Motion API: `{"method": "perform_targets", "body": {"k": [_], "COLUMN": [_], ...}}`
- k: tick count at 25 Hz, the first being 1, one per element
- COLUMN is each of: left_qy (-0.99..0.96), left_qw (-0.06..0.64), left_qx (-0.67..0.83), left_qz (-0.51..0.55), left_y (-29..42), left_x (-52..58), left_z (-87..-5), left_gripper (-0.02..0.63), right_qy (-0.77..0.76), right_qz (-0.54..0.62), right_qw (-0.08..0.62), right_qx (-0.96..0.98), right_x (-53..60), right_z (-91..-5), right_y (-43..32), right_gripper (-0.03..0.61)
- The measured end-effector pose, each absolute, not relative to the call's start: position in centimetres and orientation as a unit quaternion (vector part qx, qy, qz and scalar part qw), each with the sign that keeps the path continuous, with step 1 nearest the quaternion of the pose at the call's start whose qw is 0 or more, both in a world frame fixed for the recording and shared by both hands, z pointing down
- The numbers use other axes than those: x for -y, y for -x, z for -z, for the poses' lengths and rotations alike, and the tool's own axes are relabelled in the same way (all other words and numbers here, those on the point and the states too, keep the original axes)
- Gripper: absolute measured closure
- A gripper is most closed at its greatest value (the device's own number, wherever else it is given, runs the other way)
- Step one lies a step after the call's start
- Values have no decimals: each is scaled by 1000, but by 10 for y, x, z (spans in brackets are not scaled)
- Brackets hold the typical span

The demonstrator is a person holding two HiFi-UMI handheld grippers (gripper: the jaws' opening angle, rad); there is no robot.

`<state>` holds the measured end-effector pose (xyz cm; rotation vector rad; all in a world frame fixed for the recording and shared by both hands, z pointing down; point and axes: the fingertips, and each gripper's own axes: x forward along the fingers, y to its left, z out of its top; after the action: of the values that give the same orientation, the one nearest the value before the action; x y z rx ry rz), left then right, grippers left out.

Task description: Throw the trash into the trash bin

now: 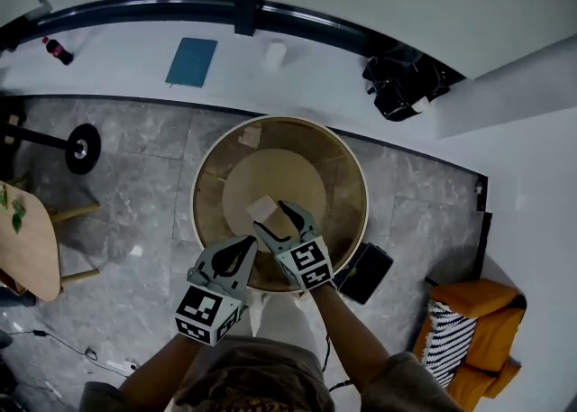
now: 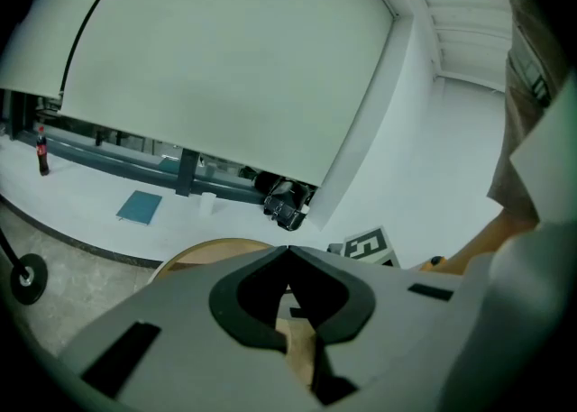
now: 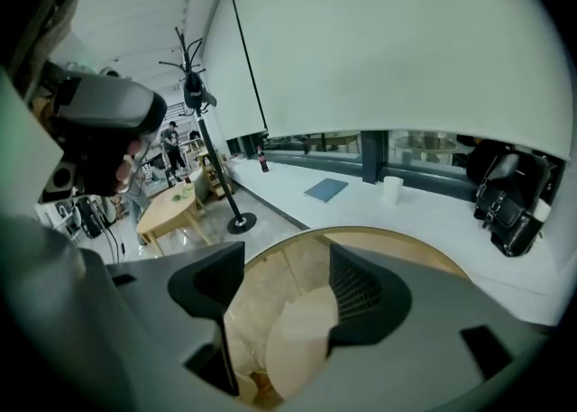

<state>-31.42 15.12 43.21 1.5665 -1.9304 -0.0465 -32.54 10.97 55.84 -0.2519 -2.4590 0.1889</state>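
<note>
Trash (image 1: 263,207), a pale squarish scrap, shows within the bin (image 1: 279,119), just off my right gripper (image 1: 273,218), whose jaws stand wide with nothing held. My left gripper (image 1: 249,242) is closed on nothing. I judge the drop made; next, both lift clear. Scrap faces up, skewed, no clear long axis.

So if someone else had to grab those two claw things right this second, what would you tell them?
Left claw: shut, empty, over the near edge of the trash bin.
Right claw: open, nothing in it, poised over the bin's mouth.
Trash: a pale scrap of paper sits inside the bin, just beyond the right claw's tips.
Done: that scrap appears binned.
To do: lift both claws away; whether more trash waits, I can't tell.
</note>
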Motion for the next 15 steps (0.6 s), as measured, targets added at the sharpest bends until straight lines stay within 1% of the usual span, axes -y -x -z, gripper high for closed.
{"method": "perform_targets", "body": {"k": [4, 8, 11, 15], "left_qy": [-602, -608, -610, -610], "left_qw": [336, 346, 354, 364], "left_qx": [724, 714, 709, 704], "left_qz": [23, 21, 22, 18], "left_y": [323, 322, 318, 313], "left_x": [-150, -155, -160, -168], "left_z": [-500, -565, -596, -615], "left_gripper": [595, 595, 595, 595], "right_qy": [106, 98, 95, 90], "right_qz": [-25, -35, -55, -56], "right_qw": [333, 334, 335, 340], "right_qx": [937, 937, 936, 934], "right_x": [-108, -105, -108, -111], "right_z": [-623, -675, -699, -714], "right_y": [342, 344, 337, 330], "right_gripper": [275, 243, 229, 222]}}
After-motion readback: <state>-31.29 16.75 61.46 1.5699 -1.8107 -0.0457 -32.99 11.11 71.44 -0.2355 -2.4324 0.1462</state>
